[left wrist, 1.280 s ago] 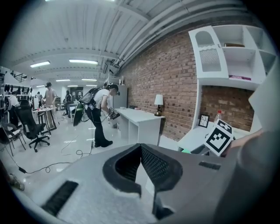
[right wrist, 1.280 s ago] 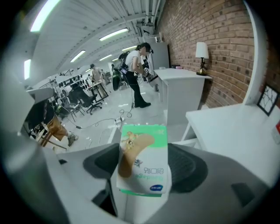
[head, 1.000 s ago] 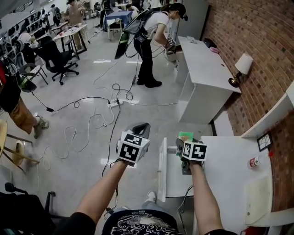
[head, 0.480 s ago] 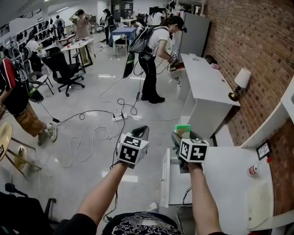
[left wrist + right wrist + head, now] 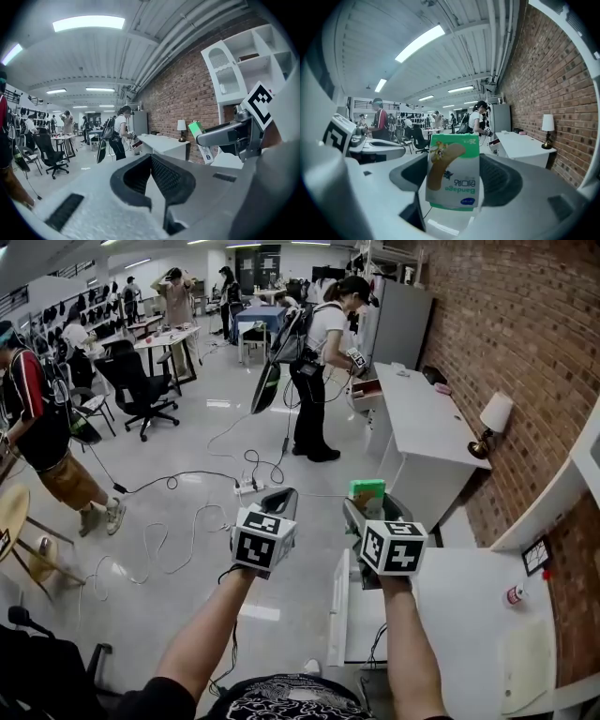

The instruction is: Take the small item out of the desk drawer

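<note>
My right gripper [image 5: 367,509] is shut on a small green and white bandage box [image 5: 367,491], held up in the air above the open white desk drawer [image 5: 335,607]. In the right gripper view the box [image 5: 453,171] stands upside down between the jaws of the right gripper [image 5: 454,180], pinched from both sides. My left gripper [image 5: 281,506] hovers beside it to the left, over the floor, jaws together and empty. The left gripper view shows the left gripper [image 5: 157,180] shut, with the box [image 5: 200,137] off to the right.
The white desk [image 5: 469,606] at lower right carries a red-capped bottle [image 5: 515,594] and a small frame [image 5: 538,556]. Farther on stands a second desk with a lamp [image 5: 494,418]; a person [image 5: 319,352] bends over it. Cables [image 5: 187,512] trail over the floor.
Both grippers have risen, the right one carrying the box higher above the drawer. The head view has tilted up, showing more of the room.
</note>
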`<state>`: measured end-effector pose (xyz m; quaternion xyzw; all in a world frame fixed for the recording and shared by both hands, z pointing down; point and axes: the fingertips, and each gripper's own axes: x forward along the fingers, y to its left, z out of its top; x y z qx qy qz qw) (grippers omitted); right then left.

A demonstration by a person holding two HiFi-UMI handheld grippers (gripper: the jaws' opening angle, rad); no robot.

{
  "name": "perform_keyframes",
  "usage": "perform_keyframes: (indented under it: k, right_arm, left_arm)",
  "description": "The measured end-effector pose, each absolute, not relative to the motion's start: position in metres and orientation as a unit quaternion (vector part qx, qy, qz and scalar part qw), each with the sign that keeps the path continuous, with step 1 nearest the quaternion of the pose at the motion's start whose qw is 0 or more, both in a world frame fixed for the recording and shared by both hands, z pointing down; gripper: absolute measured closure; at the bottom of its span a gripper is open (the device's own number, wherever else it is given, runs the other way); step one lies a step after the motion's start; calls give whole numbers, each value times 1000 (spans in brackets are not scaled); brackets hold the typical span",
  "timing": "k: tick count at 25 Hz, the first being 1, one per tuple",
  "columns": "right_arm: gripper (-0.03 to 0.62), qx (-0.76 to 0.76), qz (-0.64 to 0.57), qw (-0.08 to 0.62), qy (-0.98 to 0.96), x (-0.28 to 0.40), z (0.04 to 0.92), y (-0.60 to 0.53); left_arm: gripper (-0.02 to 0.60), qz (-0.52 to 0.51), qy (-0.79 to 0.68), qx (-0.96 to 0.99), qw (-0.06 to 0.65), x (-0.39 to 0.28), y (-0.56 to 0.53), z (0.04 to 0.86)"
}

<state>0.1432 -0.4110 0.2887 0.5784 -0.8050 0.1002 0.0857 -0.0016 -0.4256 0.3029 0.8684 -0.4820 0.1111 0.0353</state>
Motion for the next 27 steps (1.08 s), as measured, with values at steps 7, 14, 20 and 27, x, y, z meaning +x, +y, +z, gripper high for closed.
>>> perform_keyframes:
  k: [7,14,20,27]
  right_arm:
    - [249,570,82,82,-813,127,281,-404]
    - [249,570,78,82,-814,127,279,-402]
    - [249,571,76,81,-813,130,278,-401]
    - [249,572,72,82,-813,124,277,-399]
  left_arm:
    - [577,106,-490,865,32,-12,-418,299]
    - [577,104,-498,861,29,-15,-418,298]
    - [577,106,-493,863,33,-12,-415,300]
    - [577,100,-501,859,26,-17,-416,296]
